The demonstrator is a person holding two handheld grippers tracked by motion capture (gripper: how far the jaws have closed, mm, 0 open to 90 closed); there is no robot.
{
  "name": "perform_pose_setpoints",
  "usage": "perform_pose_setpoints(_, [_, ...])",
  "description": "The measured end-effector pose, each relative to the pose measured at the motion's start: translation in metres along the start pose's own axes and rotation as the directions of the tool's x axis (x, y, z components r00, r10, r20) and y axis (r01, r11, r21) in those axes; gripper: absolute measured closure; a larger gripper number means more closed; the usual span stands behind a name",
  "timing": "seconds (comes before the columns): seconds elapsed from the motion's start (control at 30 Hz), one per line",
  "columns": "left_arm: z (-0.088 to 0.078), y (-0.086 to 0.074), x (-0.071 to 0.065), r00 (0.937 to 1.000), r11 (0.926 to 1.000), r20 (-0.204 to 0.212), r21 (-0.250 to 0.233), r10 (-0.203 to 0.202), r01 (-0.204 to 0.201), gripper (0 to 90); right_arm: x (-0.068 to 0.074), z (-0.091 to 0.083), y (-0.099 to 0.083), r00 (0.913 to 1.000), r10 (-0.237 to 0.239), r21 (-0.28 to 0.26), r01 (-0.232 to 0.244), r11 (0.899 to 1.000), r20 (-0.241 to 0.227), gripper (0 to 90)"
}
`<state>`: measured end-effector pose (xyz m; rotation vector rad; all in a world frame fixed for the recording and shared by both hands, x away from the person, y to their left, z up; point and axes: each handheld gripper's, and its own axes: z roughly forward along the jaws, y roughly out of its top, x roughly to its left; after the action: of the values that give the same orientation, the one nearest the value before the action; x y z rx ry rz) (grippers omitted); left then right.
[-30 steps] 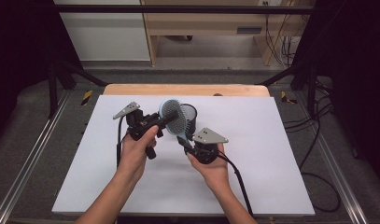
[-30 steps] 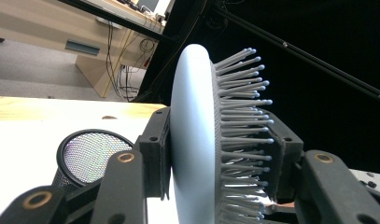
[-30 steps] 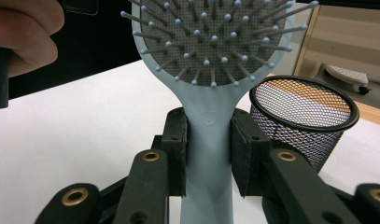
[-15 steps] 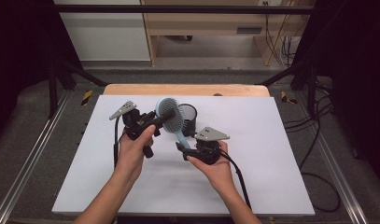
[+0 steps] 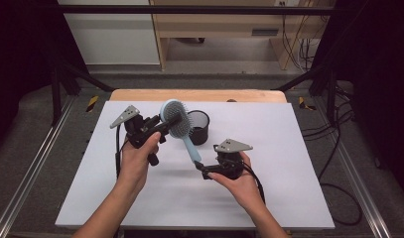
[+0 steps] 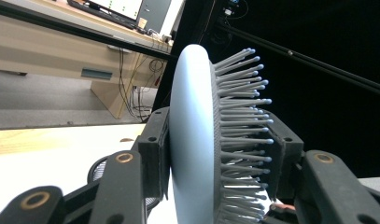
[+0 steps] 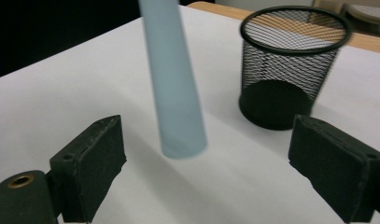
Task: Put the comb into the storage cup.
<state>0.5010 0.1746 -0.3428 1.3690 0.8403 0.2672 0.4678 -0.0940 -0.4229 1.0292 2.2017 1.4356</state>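
Hairbrush [image 5: 175,119] — head clenched in left tool [image 5: 162,128], handle just released by the opening right tool [image 5: 198,166] — handover complete, mesh cup [image 5: 198,127] beside.

Handle let go
The right gripper [image 5: 198,166] has just been opening (jaws wide apart), freeing the hairbrush [image 5: 178,124] handle, which hangs between them untouched.

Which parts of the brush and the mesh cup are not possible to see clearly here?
- Hairbrush handle top: cut by the upper edge in the right gripper view.
- Brush head's lower part: hidden behind the left gripper in the left gripper view.
- Mesh cup left side: hidden behind the brush in the high view; its inside is too dark.
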Motion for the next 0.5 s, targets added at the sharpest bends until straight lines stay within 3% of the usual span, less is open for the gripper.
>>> perform_pose_setpoints(0.2, [-0.009,0.008,-0.002,0.9997,0.9997,0.006,0.000,0.023,-0.023,51.3,-0.016,-0.022,-0.009,0.9992,0.014,-0.024,-0.013,1.000,0.036,9.3])
perform_pose_setpoints(0.4, [-0.014,0.021,-0.006,0.9995,0.9996,0.017,-0.008,0.026,-0.026,51.0,-0.037,-0.053,-0.021,0.9898,-0.029,-0.050,0.036,0.998,0.139,13.2])
perform_pose_setpoints(0.5, [-0.014,0.031,-0.010,0.9984,0.9984,0.019,-0.014,0.054,-0.054,51.0,-0.048,-0.065,-0.028,0.9817,-0.039,-0.066,0.052,0.996,0.186,13.1])
